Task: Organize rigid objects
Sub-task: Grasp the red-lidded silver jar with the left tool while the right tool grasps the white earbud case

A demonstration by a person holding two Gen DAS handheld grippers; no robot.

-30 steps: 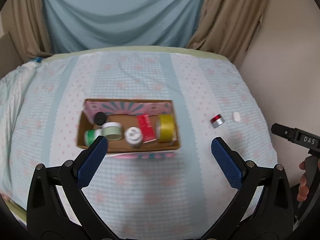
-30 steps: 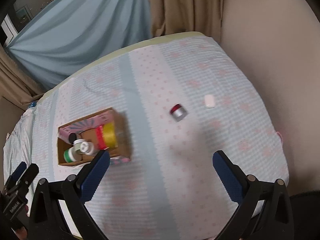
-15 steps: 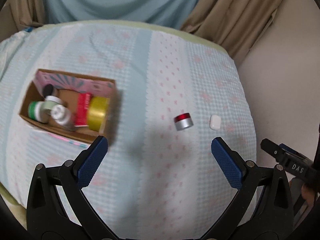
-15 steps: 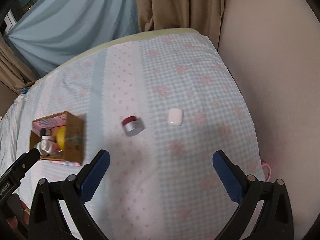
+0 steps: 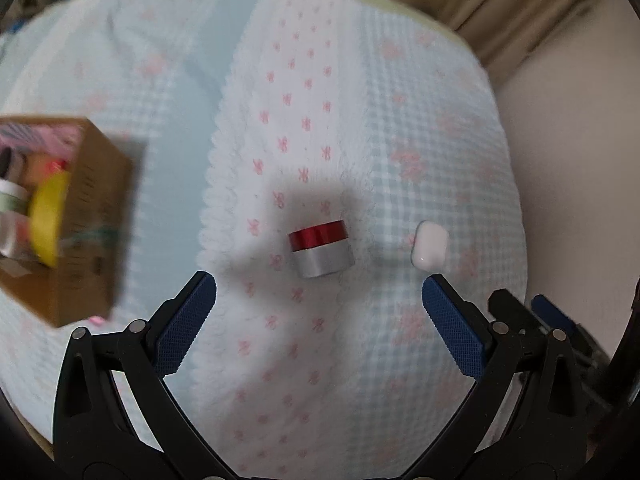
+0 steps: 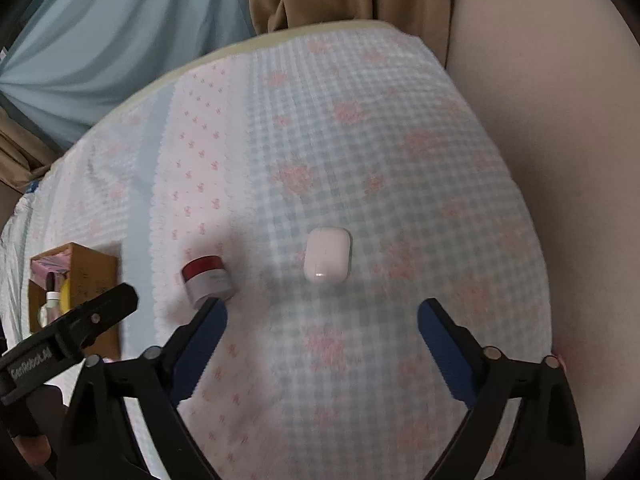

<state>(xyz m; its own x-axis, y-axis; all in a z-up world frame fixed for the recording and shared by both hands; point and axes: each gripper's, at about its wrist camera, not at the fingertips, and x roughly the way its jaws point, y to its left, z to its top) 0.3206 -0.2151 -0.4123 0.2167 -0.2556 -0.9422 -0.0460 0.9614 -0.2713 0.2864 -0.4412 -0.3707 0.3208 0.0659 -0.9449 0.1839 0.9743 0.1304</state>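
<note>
Two loose things are being approached at once, each lined up with its own tool, so the step in hand is judged to be the reach before a double pick-up. The left tool [image 5: 319, 290] is being held wide apart and empty, hovering just short of the red-and-silver jar [image 5: 322, 249], which is sitting between the lines of its two fingers. The right tool [image 6: 322, 314] is likewise being held wide and empty, with the white case [image 6: 327, 255] centred ahead of its gap.

Both things are lying on the patterned bedspread [image 6: 400, 152], near each other but apart. The cardboard box [image 5: 94, 220] is standing well off to the left, already being filled with a yellow roll [image 5: 46, 224] and other small containers that are too blurred to name.

The next move is judged to call for each tool to be lowered and advanced until its pads are straddling its target, then closed.

The jar is being seen as a short cylinder, red-banded above and matte silver below, tilted slightly on the soft cloth. The case is being seen as a smooth, glossy, rounded white pebble, lying flat; slipping is a risk being posed by that gloss.
</note>
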